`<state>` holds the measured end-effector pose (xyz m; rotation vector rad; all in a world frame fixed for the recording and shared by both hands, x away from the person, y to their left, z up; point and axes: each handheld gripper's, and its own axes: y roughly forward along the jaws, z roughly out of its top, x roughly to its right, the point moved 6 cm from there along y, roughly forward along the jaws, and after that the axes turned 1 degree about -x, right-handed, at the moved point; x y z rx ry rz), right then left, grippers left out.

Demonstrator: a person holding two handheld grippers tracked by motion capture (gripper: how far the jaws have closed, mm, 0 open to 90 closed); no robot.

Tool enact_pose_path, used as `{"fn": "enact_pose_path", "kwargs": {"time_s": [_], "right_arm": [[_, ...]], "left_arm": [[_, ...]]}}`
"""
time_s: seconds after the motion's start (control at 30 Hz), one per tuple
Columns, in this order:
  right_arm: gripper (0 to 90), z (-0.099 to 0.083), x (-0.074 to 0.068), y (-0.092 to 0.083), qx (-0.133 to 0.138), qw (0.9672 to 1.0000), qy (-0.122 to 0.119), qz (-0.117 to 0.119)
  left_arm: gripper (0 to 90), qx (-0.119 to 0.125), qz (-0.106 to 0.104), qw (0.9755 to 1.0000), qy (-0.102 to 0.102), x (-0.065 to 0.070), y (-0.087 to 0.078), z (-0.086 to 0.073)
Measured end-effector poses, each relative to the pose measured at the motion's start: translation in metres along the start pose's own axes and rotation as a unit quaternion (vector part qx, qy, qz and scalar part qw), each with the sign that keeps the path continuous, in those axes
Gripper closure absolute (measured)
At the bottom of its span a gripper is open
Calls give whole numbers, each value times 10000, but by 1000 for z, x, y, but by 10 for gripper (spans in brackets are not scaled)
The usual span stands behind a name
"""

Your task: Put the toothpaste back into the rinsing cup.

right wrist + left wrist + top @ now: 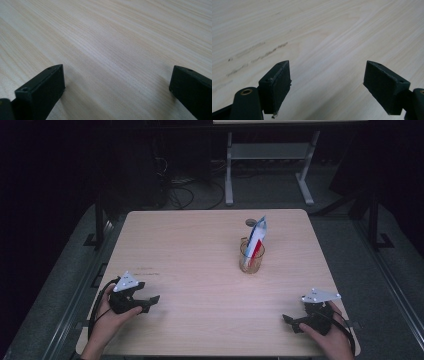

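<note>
A clear glass [251, 256] stands right of the table's middle, with a white, blue and red tube [257, 239] leaning upright inside it. My left gripper [152, 300] lies low at the front left of the table, held by a hand, jaws pointing right. In the left gripper view its jaws stand wide apart [327, 80] over bare wood with nothing between them. My right gripper [289, 320] rests near the front right corner, jaws pointing left. Its own view shows both black jaws far apart [117, 82] above the wood, empty.
The light wooden table [200, 270] has faint dark smudges [257, 53] near my left gripper. A small round mark [250, 222] sits behind the glass. Beyond the far edge stand white desk legs [229, 170] and cables on a dark floor.
</note>
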<state>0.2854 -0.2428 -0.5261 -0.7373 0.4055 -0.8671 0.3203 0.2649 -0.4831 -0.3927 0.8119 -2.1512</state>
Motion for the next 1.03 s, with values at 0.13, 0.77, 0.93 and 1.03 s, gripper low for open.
{"fn": "enact_pose_path", "kwargs": {"time_s": [0.13,0.77,0.93,1.03], "right_arm": [[0,0,0,0,-1,10000,3,-3],[0,0,0,0,0,10000,3,-1],[0,0,0,0,-1,10000,3,-1],[0,0,0,0,0,10000,4,-1]], "left_arm": [[210,-72,65,9999,-33,-1,-2,-12],[176,-267,443,9986,-92,-10,-5,-45],[145,-229,389,9987,-222,-11,-4,-47],[140,-238,386,9987,-222,-11,-4,-47]]}}
